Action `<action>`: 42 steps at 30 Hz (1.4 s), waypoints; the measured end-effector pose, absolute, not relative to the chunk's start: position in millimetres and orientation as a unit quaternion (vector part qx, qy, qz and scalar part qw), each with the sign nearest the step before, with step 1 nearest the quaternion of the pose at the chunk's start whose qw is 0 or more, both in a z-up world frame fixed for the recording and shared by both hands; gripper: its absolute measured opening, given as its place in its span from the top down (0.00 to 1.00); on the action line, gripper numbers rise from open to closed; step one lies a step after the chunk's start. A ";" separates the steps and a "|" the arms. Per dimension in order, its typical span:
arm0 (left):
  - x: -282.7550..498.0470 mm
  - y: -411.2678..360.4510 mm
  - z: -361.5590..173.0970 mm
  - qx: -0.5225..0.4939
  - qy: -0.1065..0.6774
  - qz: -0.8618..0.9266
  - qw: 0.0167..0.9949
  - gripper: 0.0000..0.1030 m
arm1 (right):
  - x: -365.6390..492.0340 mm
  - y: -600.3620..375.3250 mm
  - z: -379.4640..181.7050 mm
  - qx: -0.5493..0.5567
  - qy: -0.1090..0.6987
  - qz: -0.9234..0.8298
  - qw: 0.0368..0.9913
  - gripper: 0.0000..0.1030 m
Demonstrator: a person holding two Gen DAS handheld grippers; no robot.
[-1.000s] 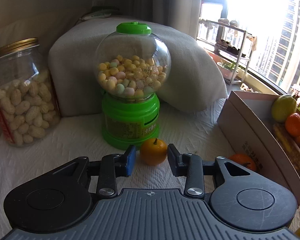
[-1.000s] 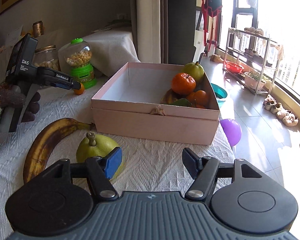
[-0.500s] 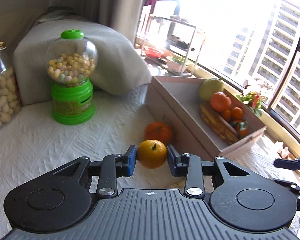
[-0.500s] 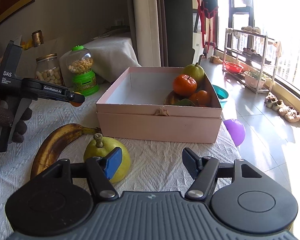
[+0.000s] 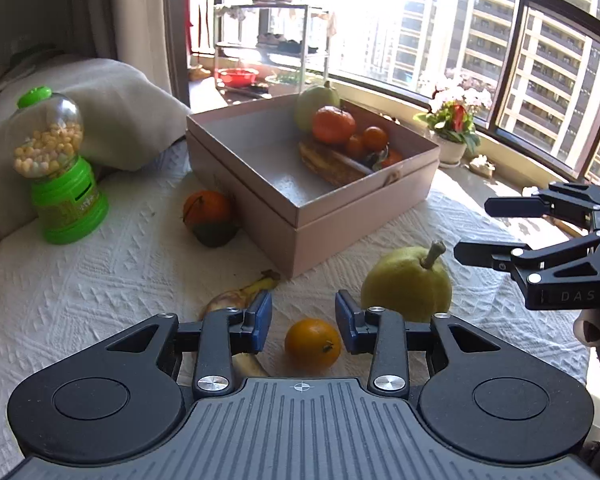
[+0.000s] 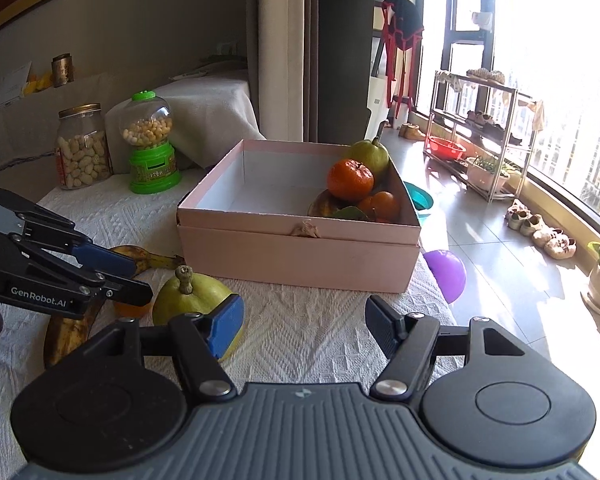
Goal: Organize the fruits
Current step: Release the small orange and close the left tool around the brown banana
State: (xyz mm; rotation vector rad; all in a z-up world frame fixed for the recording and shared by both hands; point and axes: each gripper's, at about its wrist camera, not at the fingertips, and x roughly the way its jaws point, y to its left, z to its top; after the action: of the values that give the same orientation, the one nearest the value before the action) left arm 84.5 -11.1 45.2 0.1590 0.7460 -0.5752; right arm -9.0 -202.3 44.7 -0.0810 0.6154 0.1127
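Observation:
A small orange [image 5: 312, 345] lies on the white cloth, low between the fingers of my left gripper [image 5: 303, 312]. Its jaws are opening and the left pad stands apart from the fruit. From the right wrist view the orange [image 6: 131, 309] peeks out under the left gripper [image 6: 139, 280]. A green pear [image 5: 406, 280] and a browned banana [image 5: 239, 298] flank it. The pink box [image 5: 340, 232] behind holds a pear, a tangerine, smaller oranges and a banana. My right gripper [image 6: 304, 320] hovers beside the pear [image 6: 191, 300], its jaws opening with nothing between them.
A tangerine [image 5: 205, 208] on a dark green fruit sits against the box's left wall. A green candy dispenser [image 5: 59, 168] and a peanut jar [image 6: 81, 152] stand at the back left. A purple balloon [image 6: 446, 274] and the floor lie beyond the table's right edge.
My left gripper closed on the small orange by the candy dispenser, carried it right to the pear and banana, and has let it go. The right gripper has hardly moved.

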 end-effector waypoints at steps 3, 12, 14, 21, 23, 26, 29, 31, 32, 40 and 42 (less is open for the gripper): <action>95.2 -1.4 51.0 0.089 0.369 -0.218 0.899 0.61 | -9.9 -204.6 42.6 -0.032 0.306 0.054 0.950 0.32; 105.4 2.8 44.7 0.088 0.440 -0.170 0.878 0.60 | -10.3 -208.7 20.4 -0.007 0.319 0.023 0.947 0.32; 101.4 -2.9 44.3 0.099 0.449 -0.168 0.872 0.60 | -9.8 -205.6 12.8 -0.028 0.322 0.001 0.946 0.32; 106.7 -19.5 23.1 0.129 0.470 -0.154 0.860 0.50 | -5.9 -217.8 3.7 -0.003 0.338 -0.019 0.941 0.28; 105.2 -17.8 22.0 0.129 0.465 -0.157 0.862 0.50 | -4.5 -223.2 2.7 0.013 0.343 -0.019 0.939 0.28; 97.2 -13.5 27.8 0.147 0.455 -0.161 0.864 0.53 | -4.9 -228.9 1.5 0.031 0.345 -0.018 0.938 0.27; 92.6 -5.1 36.9 0.160 0.447 -0.157 0.866 0.54 | -5.0 -228.5 1.0 0.031 0.346 -0.013 0.938 0.25; 93.5 1.1 39.5 0.150 0.447 -0.153 0.868 0.53 | -4.3 -227.1 0.6 0.027 0.348 -0.010 0.937 0.24; 93.5 2.5 38.9 0.142 0.447 -0.152 0.870 0.53 | -3.0 -225.9 0.4 0.025 0.350 -0.009 0.936 0.23; 93.3 -1.7 23.4 0.078 0.463 -0.157 0.869 0.52 | -2.3 -223.8 -0.4 0.018 0.355 -0.008 0.935 0.20; 90.7 -0.3 21.1 0.061 0.471 -0.154 0.866 0.51 | -1.9 -222.4 -0.8 0.014 0.357 -0.008 0.934 0.19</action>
State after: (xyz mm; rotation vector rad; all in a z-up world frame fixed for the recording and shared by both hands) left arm 90.7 -0.3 21.1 0.1281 0.9872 -0.3220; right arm -1.9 -222.4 -0.8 0.0280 0.7294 -0.0156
